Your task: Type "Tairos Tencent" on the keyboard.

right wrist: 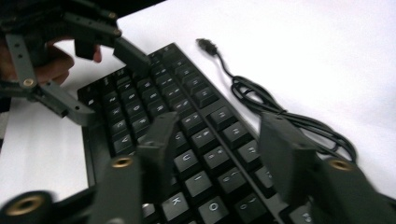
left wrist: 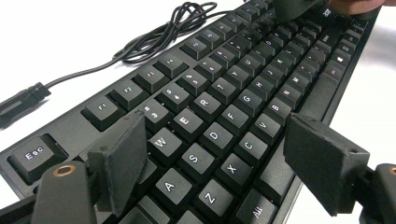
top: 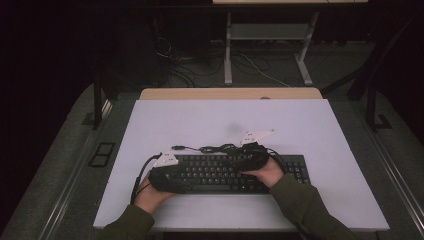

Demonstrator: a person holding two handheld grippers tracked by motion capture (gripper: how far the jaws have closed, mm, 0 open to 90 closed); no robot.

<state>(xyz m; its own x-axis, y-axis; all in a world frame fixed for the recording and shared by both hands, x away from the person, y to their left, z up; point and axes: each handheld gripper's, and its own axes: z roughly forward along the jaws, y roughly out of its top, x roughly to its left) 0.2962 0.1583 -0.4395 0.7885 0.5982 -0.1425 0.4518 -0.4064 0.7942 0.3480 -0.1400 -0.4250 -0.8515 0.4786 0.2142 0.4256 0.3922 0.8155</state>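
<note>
A black keyboard [top: 227,173] lies flat near the front edge of the white surface [top: 310,125], its cable [top: 215,148] coiled just behind it with the plug [left wrist: 21,100] lying loose. The left tool [left wrist: 217,156] hovers over the keyboard's left end, its jaws spread apart above the letter keys and gripping nothing. The right tool [right wrist: 215,144] hangs over the keys to the right of the middle, its jaws apart with nothing clamped between them. Each hand [top: 150,196] rests at the keyboard's front edge.
</note>
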